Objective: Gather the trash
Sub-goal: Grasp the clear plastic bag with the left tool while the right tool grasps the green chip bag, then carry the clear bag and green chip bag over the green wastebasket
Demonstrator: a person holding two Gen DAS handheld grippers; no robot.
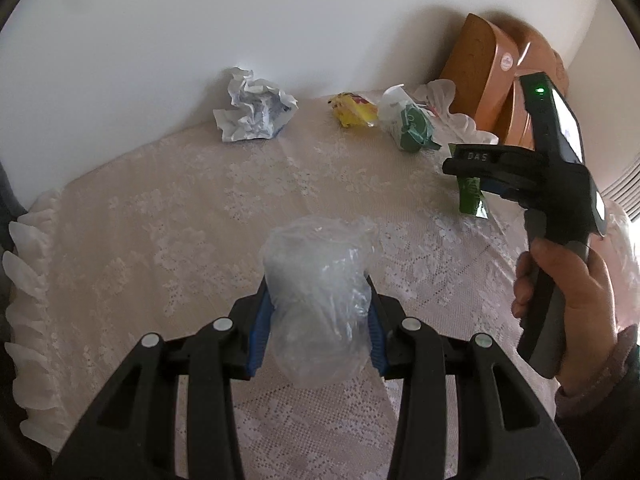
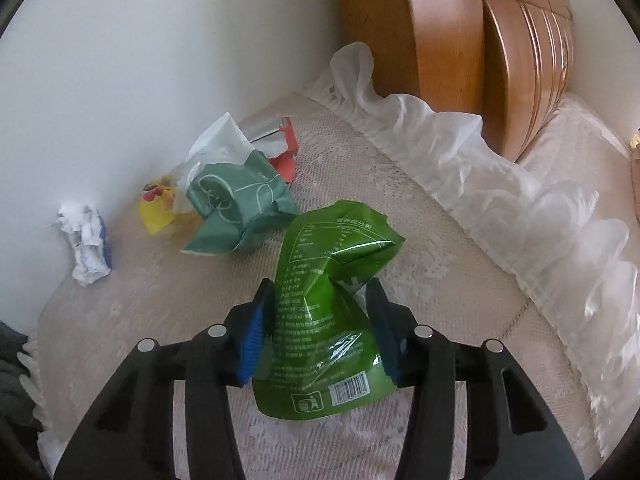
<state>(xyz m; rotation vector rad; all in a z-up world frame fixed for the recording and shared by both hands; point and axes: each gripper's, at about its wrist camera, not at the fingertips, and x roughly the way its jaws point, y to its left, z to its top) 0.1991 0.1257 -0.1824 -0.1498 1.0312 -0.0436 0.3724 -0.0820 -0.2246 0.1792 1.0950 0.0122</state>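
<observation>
Lace cloth covers the table, with loose trash along the wall: crumpled white paper, a dark green packet, a yellow wrapper. Left tongs are clamped on a clear plastic bag, apparently the collecting container; contents indiscernible. Right tongs pinch a bright green pouch, presumably bound for that bag.

Open lace cover ahead of my left claw. Far edge is blocked by the wall, with crumpled paper, yellow wrapper and dark green packet along it. Wooden headboard and frill close off the right.
</observation>
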